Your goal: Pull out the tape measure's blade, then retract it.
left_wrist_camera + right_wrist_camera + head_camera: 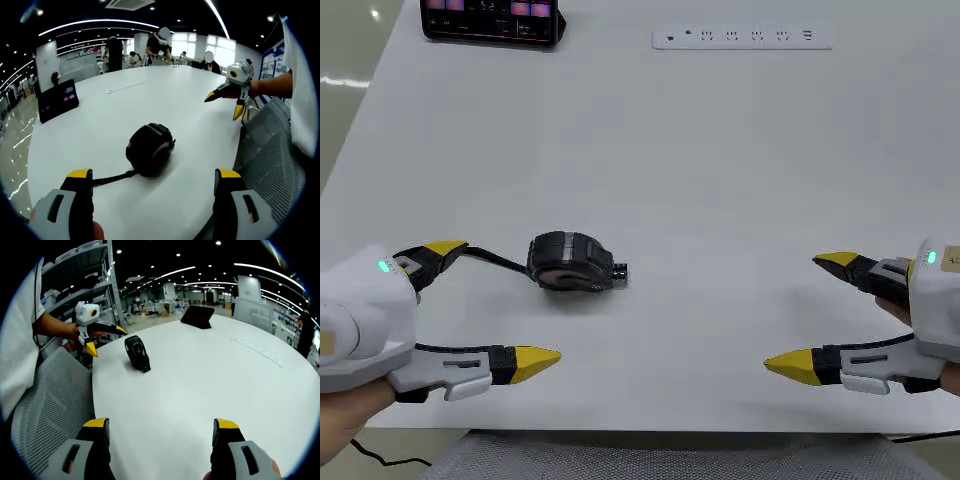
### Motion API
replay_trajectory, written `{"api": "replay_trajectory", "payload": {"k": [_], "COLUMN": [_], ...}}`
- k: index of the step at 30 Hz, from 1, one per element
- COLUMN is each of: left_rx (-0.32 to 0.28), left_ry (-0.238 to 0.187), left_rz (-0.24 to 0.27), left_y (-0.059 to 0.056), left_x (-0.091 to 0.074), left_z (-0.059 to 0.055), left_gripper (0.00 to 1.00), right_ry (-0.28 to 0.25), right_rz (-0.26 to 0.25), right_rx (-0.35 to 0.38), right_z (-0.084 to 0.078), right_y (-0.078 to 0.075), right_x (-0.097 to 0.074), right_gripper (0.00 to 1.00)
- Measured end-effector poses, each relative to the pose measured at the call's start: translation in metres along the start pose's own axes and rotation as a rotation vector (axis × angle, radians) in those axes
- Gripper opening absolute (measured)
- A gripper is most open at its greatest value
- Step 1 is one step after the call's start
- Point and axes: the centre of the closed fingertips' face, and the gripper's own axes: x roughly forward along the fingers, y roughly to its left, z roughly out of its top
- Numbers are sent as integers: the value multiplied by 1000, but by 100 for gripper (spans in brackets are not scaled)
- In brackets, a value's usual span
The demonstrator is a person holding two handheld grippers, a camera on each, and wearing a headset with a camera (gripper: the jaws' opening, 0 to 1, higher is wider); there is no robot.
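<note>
A: Tape measure (570, 262)?
B: Left of centre on the table (720, 180), blade in, lying free.
A: Tongs?
B: Left tongs (508, 301) at lower left, spread wide, just beside it. Right tongs (792, 312) at lower right, spread too, well apart from it.
A: Else?
B: Tablet (490, 20) upper left, power strip (740, 38) along the top.

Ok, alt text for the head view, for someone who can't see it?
A black tape measure lies on a white table, blade not drawn out, its cord trailing toward the open left gripper at lower left. The open right gripper is at lower right. A dark tablet and a white power strip lie at the far edge.
</note>
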Motion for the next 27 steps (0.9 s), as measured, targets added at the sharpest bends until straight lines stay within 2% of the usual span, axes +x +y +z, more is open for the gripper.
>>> {"api": "replay_trajectory", "payload": {"k": [11, 18, 27], "left_rx": [-8, -14, -10], "left_ry": [-6, 13, 11], "left_rz": [-11, -24, -19], "left_y": [-1, -2, 0], "left_x": [1, 1, 0], "left_z": [1, -3, 0], "left_gripper": [99, 99, 99], "right_ry": [-1, -2, -11], "right_rz": [-3, -5, -11], "right_rx": [0, -7, -14], "right_z": [0, 2, 4], "right_y": [-1, -2, -4], "right_x": [0, -1, -4], "right_gripper": [83, 83, 88]}}
